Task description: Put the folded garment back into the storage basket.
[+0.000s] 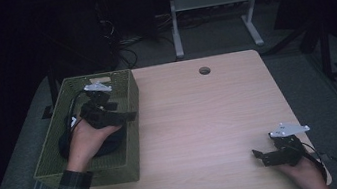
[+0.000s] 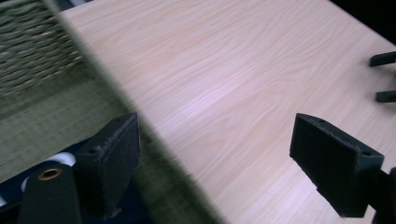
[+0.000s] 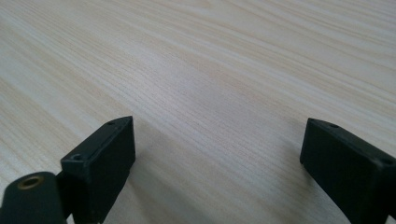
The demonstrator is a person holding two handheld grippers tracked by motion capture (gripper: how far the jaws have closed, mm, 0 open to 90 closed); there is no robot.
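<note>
So the left gripper [image 1: 126, 116] hangs spread wide and empty over the rim of the olive-green woven rectangular basket [image 1: 133, 125], probably mid-transfer, while the right gripper [image 1: 259, 156], also spread, idles low over the pale wooden table [image 1: 200, 120]

A wide stretch of bare tabletop [image 1: 200, 120] is left open between the two grippers. Passage on the left is blocked by the green woven basket [image 1: 131, 130], whose near wall is straddled by the spread jaws of the left gripper [image 1: 126, 116]. Dark items are seen lying inside the basket.
</note>
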